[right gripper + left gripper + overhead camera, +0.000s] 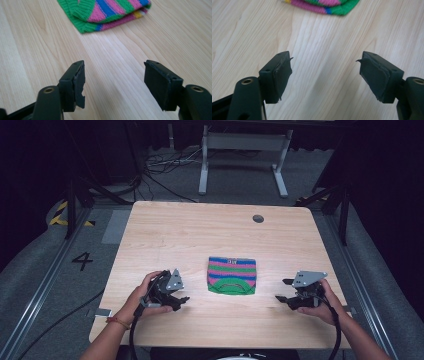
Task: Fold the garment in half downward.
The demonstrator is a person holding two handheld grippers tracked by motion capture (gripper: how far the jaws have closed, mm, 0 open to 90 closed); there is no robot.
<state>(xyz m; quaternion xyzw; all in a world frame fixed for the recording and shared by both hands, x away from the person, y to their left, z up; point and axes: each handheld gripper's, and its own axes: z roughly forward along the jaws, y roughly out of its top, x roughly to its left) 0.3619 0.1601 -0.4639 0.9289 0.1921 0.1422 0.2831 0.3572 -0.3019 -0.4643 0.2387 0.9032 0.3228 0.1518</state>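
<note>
A folded striped knit garment (232, 275), in green, pink and blue bands, lies flat in the middle of the wooden table (200, 230). My left gripper (183, 299) hovers to its left, jaws open and pointing toward it, nothing between them. My right gripper (281, 290) is to its right, also open and bare. In the left gripper view the garment's edge (324, 6) shows at the top, beyond my own open gripper (324, 61). In the right gripper view the garment (107, 12) lies ahead of the open gripper (113, 63).
A small round grommet hole (258, 218) sits near the table's far edge. Beyond the table stands a white metal frame (244, 150) with cables on the floor. A "4" marking (82, 261) is on the floor at left.
</note>
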